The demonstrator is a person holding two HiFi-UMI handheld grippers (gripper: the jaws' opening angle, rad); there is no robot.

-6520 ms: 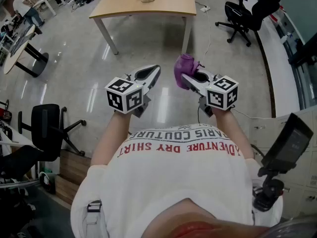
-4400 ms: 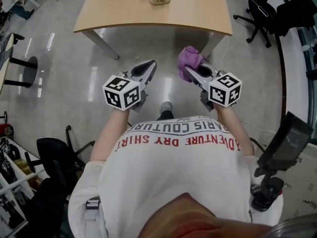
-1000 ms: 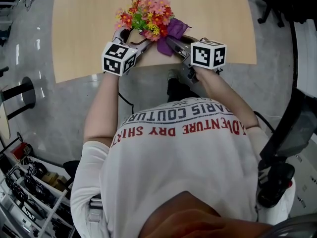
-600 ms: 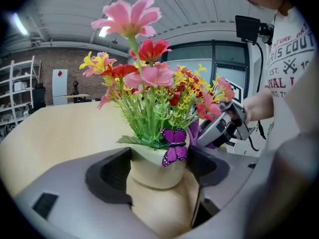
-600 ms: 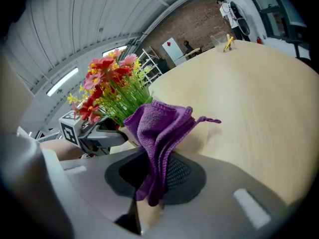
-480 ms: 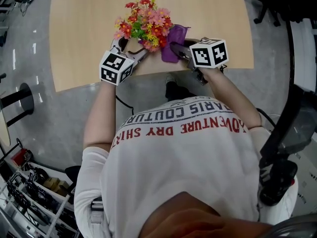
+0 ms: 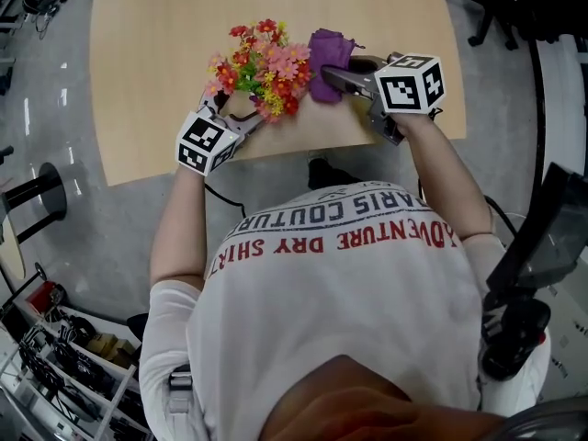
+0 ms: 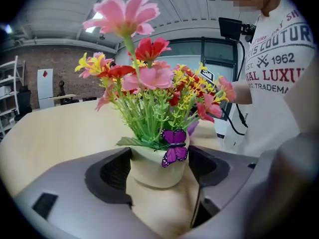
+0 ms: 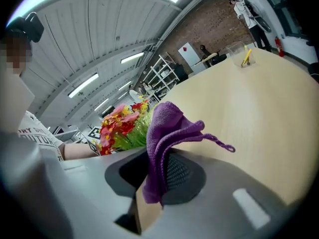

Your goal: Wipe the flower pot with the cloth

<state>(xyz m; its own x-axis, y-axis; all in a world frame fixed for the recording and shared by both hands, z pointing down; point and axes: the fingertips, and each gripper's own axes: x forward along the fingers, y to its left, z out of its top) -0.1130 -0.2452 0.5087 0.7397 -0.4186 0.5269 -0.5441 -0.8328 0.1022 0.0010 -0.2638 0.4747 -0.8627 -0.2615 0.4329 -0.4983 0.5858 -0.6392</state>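
On table [image 7: 147, 62], flower pot [image 8: 153, 166] upright, clamped by left tool [image 8: 158, 180], right tool [image 9: 151, 180] pinching cloth [image 9: 167, 123]

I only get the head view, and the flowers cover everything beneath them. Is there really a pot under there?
Observer: Yes. The left gripper view shows a cream flower pot below the flowers.
Operator: Is anything holding it?
Observer: The left hand-held gripper is. The pot sits between its jaws, with a pad against each side.
Operator: Is the pot plain?
Observer: No, a purple butterfly is fixed at its rim, facing that camera.
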